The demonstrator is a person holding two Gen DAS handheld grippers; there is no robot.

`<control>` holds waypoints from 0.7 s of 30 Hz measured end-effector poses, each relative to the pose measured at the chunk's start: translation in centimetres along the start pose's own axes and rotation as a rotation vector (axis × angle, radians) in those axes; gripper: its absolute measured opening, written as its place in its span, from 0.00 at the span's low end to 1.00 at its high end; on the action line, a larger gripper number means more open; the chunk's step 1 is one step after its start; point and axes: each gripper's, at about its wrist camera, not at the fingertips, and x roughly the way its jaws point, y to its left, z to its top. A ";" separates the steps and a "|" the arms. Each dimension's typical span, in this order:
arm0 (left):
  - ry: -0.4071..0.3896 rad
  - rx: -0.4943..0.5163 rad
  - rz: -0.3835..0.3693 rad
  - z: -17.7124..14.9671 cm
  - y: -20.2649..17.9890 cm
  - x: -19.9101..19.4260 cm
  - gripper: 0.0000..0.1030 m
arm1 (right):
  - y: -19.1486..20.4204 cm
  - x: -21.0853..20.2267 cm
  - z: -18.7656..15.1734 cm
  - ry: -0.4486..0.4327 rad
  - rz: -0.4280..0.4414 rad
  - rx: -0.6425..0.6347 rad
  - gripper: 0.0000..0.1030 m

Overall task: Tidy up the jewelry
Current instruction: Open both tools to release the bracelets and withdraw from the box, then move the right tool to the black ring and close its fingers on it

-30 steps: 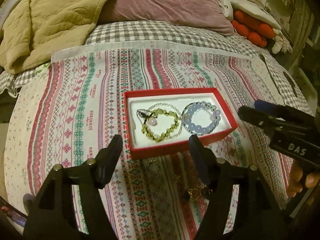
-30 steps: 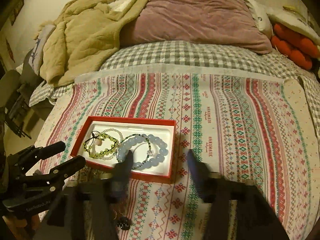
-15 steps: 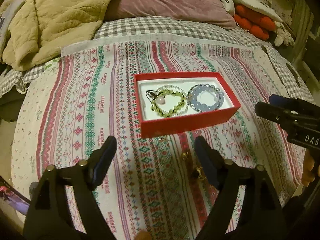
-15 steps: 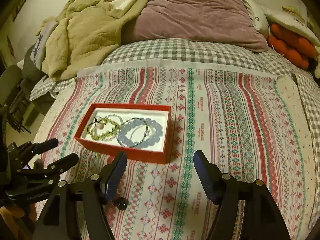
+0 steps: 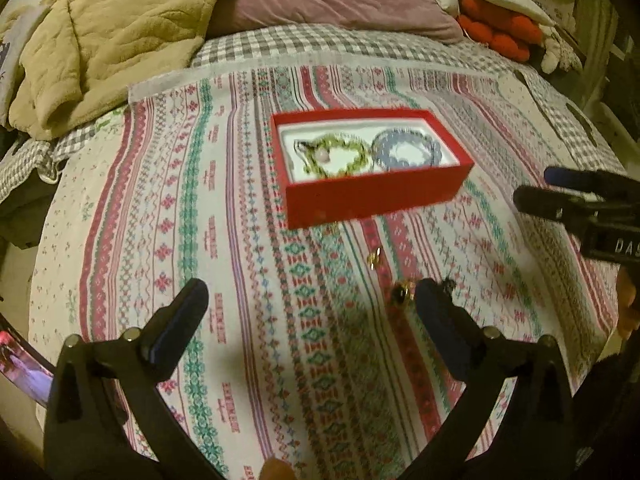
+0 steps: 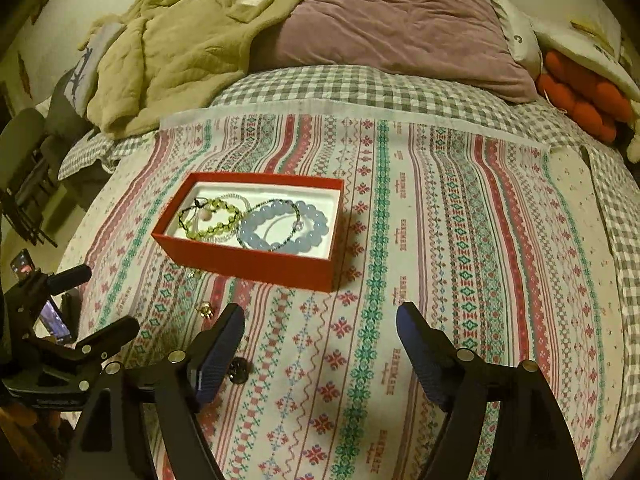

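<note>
While both grippers, left (image 5: pixel 308 304) and right (image 6: pixel 320 328), hover spread, empty: red box (image 6: pixel 256 266) at 11 o'clock holds green bracelet (image 6: pixel 210 220), blue bracelet (image 6: pixel 286 228). Left out: gold piece (image 6: pixel 206 311), dark piece (image 6: pixel 239 368), possibly earrings, at 9 o'clock.

We see a bed (image 6: pixel 360 88) in gray check, overlaid by a striped patterned cloth (image 6: pixel 440 240). On the cloth sit a red box (image 6: pixel 256 264) and small loose trinkets (image 6: pixel 206 311) near it. A tan blanket (image 6: pixel 180 48) and mauve pillow (image 6: pixel 400 24) lie behind.
</note>
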 end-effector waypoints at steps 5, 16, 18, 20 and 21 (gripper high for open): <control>0.042 0.004 -0.017 -1.9 0.2 0.8 0.99 | 0.1 0.5 -1.4 0.026 -0.011 -0.029 0.82; 0.103 0.067 0.015 -6.0 0.2 3.8 1.00 | 1.1 3.7 -6.1 0.148 -0.008 -0.136 0.83; 0.085 0.069 0.019 -6.4 0.1 3.8 1.00 | 1.4 4.0 -6.6 0.139 -0.001 -0.146 0.83; 0.067 0.043 0.015 -6.5 0.2 3.8 1.00 | 2.0 4.4 -6.9 0.104 0.006 -0.156 0.83; 0.059 0.035 0.015 -6.6 0.2 3.9 1.00 | 2.5 4.7 -7.1 0.099 0.008 -0.171 0.83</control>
